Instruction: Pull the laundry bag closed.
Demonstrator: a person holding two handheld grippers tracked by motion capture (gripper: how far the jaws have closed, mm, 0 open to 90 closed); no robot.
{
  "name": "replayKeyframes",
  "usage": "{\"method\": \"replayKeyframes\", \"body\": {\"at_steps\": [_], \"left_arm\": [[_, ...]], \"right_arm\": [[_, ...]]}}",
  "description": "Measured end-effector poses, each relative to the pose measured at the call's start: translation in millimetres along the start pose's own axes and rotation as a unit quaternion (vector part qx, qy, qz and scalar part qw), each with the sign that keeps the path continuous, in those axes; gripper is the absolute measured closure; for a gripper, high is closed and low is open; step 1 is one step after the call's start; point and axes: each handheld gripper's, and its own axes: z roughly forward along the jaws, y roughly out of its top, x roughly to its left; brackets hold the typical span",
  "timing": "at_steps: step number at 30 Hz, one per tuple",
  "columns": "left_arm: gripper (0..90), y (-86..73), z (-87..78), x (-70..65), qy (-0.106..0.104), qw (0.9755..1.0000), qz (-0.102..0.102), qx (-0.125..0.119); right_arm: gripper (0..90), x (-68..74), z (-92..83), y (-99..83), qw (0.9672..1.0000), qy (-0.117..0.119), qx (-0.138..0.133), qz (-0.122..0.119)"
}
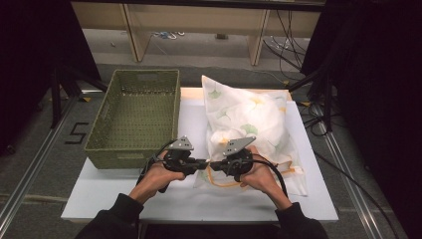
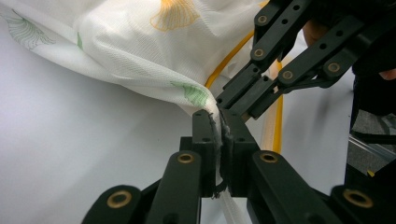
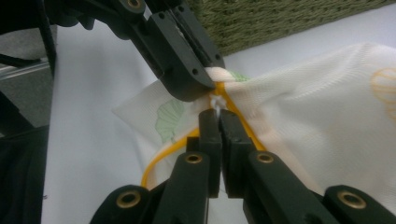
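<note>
A white mesh bag (image 1: 249, 119) printed with green and yellow leaves lies stuffed on the white table (image 1: 114, 194). An orange zipper band (image 2: 279, 107) runs along its near edge. My left gripper (image 1: 205, 163) is shut on the bag's near-left corner, with fabric pinched between its jaws (image 2: 219, 116). My right gripper (image 1: 213, 164) meets it tip to tip. It is shut on the small white zipper pull (image 3: 215, 100), which sits just above its fingertips (image 3: 218, 114). The left gripper (image 3: 196, 88) clamps the cloth right behind that pull.
A green woven basket (image 1: 134, 119) stands on the table's left half, close beside the bag, and its wall (image 3: 280, 18) rises behind the grippers. Dark frame legs and cables flank the table on the floor.
</note>
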Motion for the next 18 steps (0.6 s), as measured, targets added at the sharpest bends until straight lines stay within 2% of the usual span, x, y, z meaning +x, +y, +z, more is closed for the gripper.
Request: {"method": "replayKeyframes", "body": {"at_steps": [1, 3, 5, 7, 10, 12, 13, 15, 18], "left_arm": [[84.4, 0.3, 0.0, -0.7, 0.002, 1.0000, 0.002, -0.002], [84.3, 0.7, 0.1, -0.6, 0.002, 1.0000, 0.003, -0.002], [84.3, 0.7, 0.1, -0.6, 0.002, 1.0000, 0.002, -0.002], [84.3, 0.7, -0.2, -0.6, 0.003, 1.0000, 0.003, -0.003], [84.2, 1.0, -0.2, -0.8, 0.002, 1.0000, 0.003, -0.004], [84.2, 1.4, -1.2, 0.3, -0.003, 1.0000, 0.004, -0.002], [84.2, 1.2, -1.3, 0.6, -0.002, 1.0000, 0.005, -0.002], [84.2, 1.3, -1.6, 1.2, -0.002, 1.0000, 0.005, -0.002], [84.1, 1.7, -1.9, 0.0, 0.004, 1.0000, 0.004, -0.007]], "right_arm": [[89.1, -0.3, 0.9, 0.0, 1.0000, 0.005, -0.002, -0.002], [87.3, -0.1, 3.0, -1.3, 0.9999, 0.005, -0.004, 0.010], [85.7, -0.7, 3.5, -1.5, 1.0000, 0.005, 0.002, 0.006], [84.3, -0.7, 5.0, -1.6, 0.9999, 0.008, -0.004, 0.009], [84.9, -0.9, 5.6, -1.7, 0.9999, 0.007, -0.007, 0.009], [87.5, -2.3, 5.5, -2.4, 0.9997, 0.011, -0.012, 0.017], [88.6, -3.7, 4.9, -3.1, 0.9997, 0.013, -0.014, 0.017], [90.0, -4.2, 4.1, -3.6, 0.9998, 0.001, -0.018, 0.004], [90.0, -4.3, 0.7, -2.4, 0.9998, 0.010, -0.018, 0.001]]}}
